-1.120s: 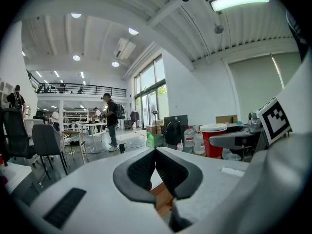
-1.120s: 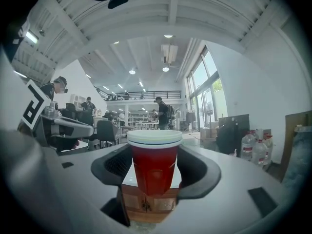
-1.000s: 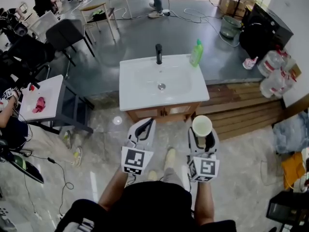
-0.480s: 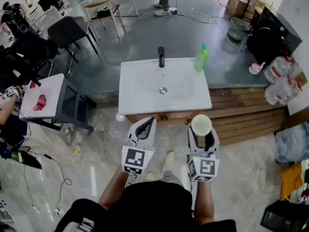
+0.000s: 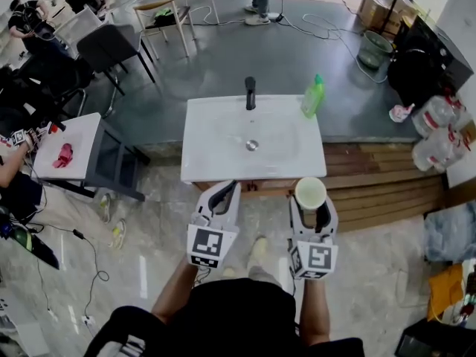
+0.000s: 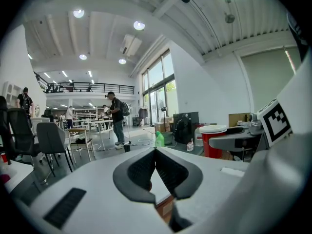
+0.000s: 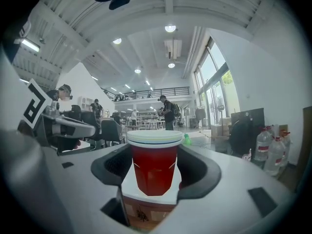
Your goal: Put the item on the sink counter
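While my right gripper [image 7: 155, 179] clamps the red cup [image 7: 155, 162] upright between its jaws, left gripper [image 6: 155, 154] jaws closed and empty, I'd carry it level to the sink counter [image 5: 212, 155] ahead

A red cup [image 7: 154, 165] with a white rim stands upright, clamped between the jaws of the right gripper [image 5: 311, 198], just short of the white sink counter [image 5: 216, 155].
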A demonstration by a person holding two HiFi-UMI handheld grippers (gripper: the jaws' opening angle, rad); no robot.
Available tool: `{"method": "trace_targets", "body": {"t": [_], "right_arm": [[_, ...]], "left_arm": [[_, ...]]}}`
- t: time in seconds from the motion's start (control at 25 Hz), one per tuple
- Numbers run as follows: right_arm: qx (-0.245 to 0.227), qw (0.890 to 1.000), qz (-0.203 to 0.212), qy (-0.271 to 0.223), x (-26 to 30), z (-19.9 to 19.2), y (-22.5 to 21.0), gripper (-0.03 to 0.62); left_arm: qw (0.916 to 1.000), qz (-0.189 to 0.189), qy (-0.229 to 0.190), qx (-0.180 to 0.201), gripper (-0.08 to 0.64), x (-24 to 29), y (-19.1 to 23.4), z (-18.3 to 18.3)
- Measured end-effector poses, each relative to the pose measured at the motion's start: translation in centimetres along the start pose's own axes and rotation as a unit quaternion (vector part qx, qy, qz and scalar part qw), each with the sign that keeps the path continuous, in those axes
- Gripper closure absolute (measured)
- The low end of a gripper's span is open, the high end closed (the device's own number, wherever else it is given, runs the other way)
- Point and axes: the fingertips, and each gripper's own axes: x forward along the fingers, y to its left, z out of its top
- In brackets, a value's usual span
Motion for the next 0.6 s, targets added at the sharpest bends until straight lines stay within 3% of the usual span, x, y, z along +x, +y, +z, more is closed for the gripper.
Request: {"method": "trace_targets", "body": {"t": [0.6], "right_arm": [[-0.007,1.0,0.028,-0.002,4.2,1.4,-2.9,0.306]], "left_arm": [[0.9994,0.033,-0.007,-0.003,0.557,3.9,0.4,1.4]]}}
